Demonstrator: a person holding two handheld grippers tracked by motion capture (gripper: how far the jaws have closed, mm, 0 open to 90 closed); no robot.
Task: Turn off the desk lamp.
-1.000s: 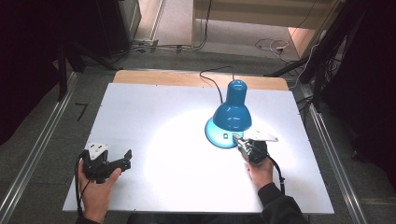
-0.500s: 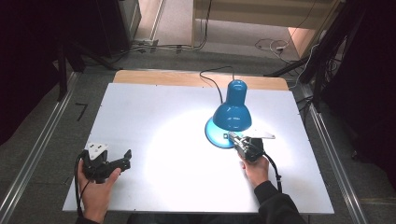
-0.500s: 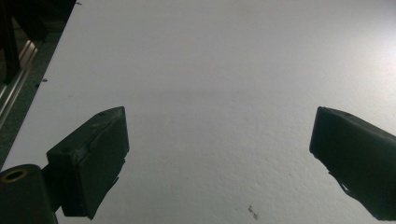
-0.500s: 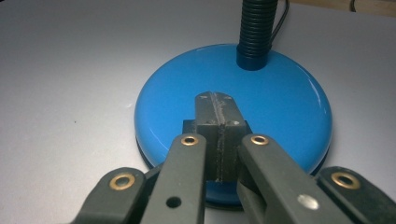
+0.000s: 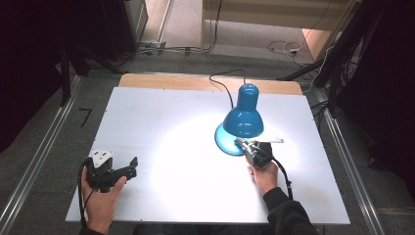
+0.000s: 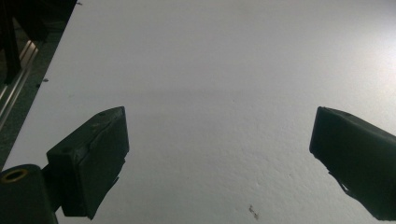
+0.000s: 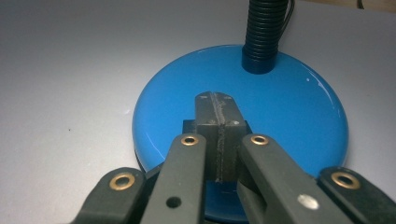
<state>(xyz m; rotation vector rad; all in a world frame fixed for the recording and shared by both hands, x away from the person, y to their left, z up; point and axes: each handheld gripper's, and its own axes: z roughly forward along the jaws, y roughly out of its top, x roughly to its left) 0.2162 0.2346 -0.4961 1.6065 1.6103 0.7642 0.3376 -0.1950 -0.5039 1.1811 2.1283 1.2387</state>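
High view overhead facing forward-down on the table (image 5: 161, 122), gripper views close, low, sharing its white top

lamp base (image 7: 289, 121): glossy blue | neck (image 7: 266, 28): ribbed black | table (image 6: 224, 70): matt white, finely textured

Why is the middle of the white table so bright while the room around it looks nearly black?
High view: the blue desk lamp throws a bright pool onto the white table; the surroundings stay dark. Right gripper view: small glints on the lamp's glossy blue round base. Left gripper view: the tabletop brightens toward the right.
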